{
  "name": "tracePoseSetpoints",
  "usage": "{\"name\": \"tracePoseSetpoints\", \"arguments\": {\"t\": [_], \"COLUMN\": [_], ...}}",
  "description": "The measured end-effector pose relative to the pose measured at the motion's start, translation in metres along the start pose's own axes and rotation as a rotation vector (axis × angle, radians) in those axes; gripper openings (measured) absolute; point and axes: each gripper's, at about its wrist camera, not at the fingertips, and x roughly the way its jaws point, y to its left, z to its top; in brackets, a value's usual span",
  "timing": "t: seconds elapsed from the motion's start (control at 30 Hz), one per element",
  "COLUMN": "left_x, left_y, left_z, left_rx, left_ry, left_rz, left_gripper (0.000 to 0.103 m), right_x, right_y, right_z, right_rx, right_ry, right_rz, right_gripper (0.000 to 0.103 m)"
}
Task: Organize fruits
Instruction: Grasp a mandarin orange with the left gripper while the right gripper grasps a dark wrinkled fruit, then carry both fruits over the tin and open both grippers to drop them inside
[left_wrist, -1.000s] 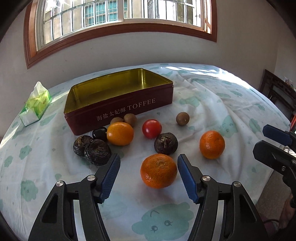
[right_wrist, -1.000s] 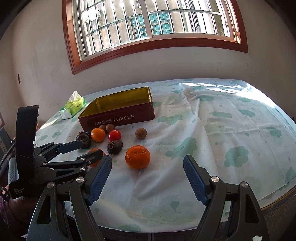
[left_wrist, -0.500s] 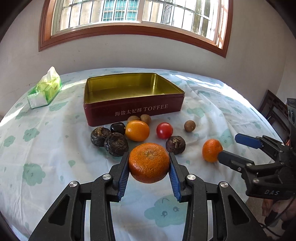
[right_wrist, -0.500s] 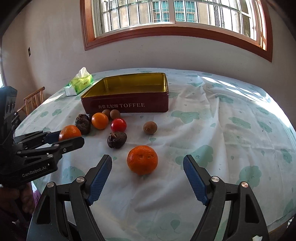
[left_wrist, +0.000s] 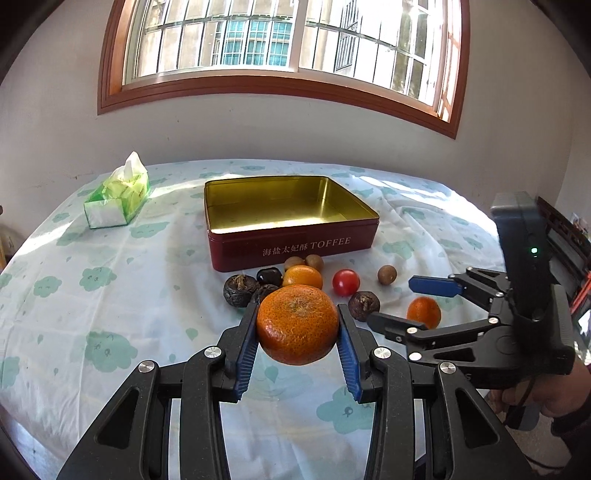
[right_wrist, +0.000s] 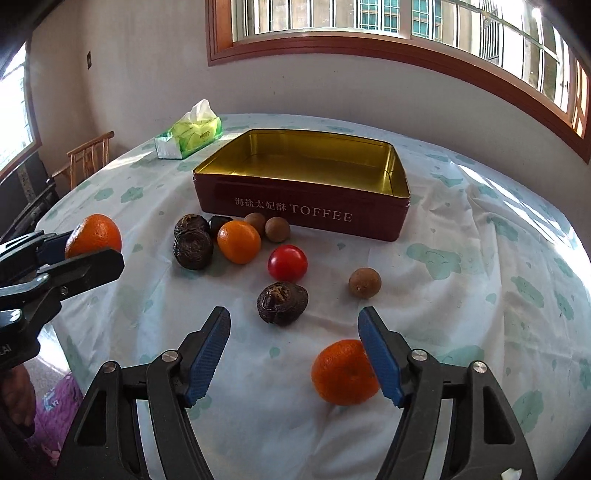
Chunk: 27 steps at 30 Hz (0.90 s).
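My left gripper (left_wrist: 297, 334) is shut on a large mandarin (left_wrist: 297, 325) and holds it above the cloth, in front of the open red TOFFEE tin (left_wrist: 291, 218). It also shows in the right wrist view (right_wrist: 94, 234). My right gripper (right_wrist: 295, 350) is open, low over the cloth; a second mandarin (right_wrist: 343, 373) lies just inside its right finger (right_wrist: 380, 358). Between tin and grippers lie a small orange (right_wrist: 239, 242), a red tomato (right_wrist: 287, 262), dark wrinkled fruits (right_wrist: 282, 303) and small brown fruits (right_wrist: 365, 283).
A green tissue pack (left_wrist: 118, 195) lies at the back left of the round table with its cloud-print cloth (left_wrist: 92, 295). A wooden chair (right_wrist: 88, 155) stands beyond the left edge. The wall and window are behind the tin.
My left gripper closed on the large mandarin and lifted it off the cloth. My right gripper moved forward and down towards the second mandarin.
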Motion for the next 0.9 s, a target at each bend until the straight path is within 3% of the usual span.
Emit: {"name": "tracePoseSetpoints", "arguments": {"t": [0.2, 0.23, 0.27, 0.3, 0.43, 0.63, 0.9], "left_x": [-0.009, -0.01, -0.01, -0.009, -0.01, -0.006, 0.009], "left_y": [0.005, 0.006, 0.007, 0.008, 0.012, 0.016, 0.012], "left_z": [0.002, 0.002, 0.003, 0.003, 0.009, 0.024, 0.051], "left_rx": [-0.01, -0.012, -0.014, -0.016, -0.023, -0.021, 0.008], "left_ry": [-0.012, -0.014, -0.013, -0.011, -0.012, -0.025, -0.039], "left_rz": [0.004, 0.006, 0.009, 0.01, 0.015, 0.024, 0.036], "left_gripper": [0.041, 0.041, 0.041, 0.041, 0.041, 0.041, 0.041], "right_x": [0.035, 0.036, 0.037, 0.037, 0.024, -0.016, -0.036], "right_y": [-0.001, -0.002, -0.003, -0.003, -0.003, -0.01, -0.023], "right_z": [0.01, 0.011, 0.012, 0.013, 0.012, 0.011, 0.046], "right_rx": [-0.027, -0.02, -0.009, -0.013, 0.026, 0.133, 0.103], "right_ry": [0.1, 0.101, 0.105, 0.109, 0.094, -0.014, -0.116], "right_rz": [-0.002, 0.019, 0.045, 0.038, 0.084, 0.18, 0.146], "right_gripper": [0.055, 0.051, 0.037, 0.034, 0.033, 0.033, 0.033]}}
